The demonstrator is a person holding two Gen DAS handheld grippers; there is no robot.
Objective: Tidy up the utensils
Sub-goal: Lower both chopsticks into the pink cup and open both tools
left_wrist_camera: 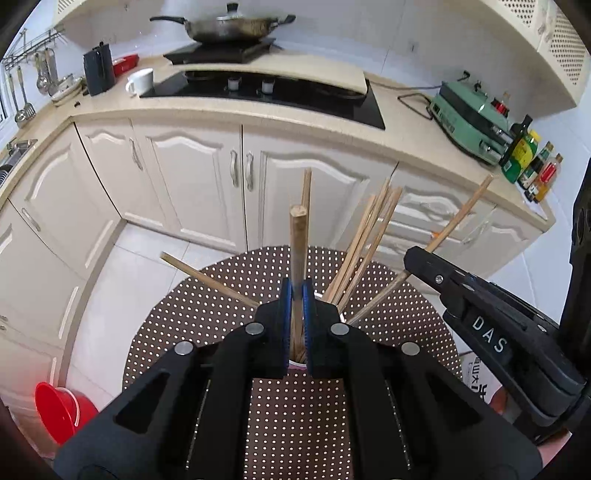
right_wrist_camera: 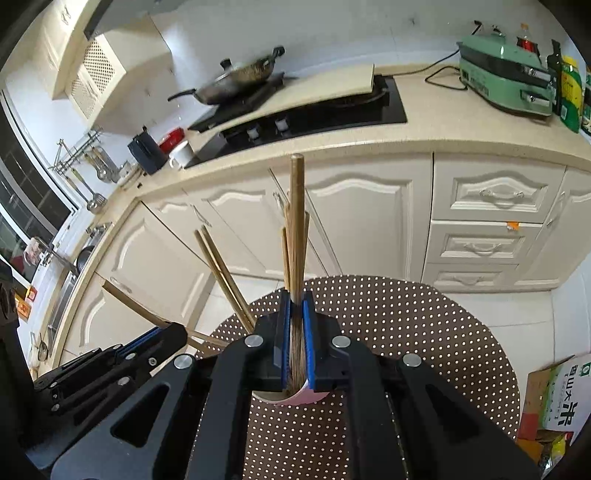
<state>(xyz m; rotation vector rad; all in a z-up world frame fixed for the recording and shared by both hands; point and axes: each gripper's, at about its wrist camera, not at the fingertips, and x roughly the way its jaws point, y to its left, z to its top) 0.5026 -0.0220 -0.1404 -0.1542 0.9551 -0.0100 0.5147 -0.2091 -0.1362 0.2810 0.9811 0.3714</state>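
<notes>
Both tools, left tool (left_wrist_camera: 297, 295) and right tool (right_wrist_camera: 296, 306), each clamped on a chopstick, should lower gently, aiming tips inside the cup (right_wrist_camera: 295, 398) before unclamping.

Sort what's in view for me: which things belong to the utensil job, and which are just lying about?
Job:
- left tongs, shut on a wooden chopstick
- right tongs, shut on a wooden chopstick
- pink-and-white cup holding them
- loose wooden chopsticks leaning in the cup

Lying about:
- lidded steel wok
- white mug
- green countertop appliance
- red plastic basin
</notes>
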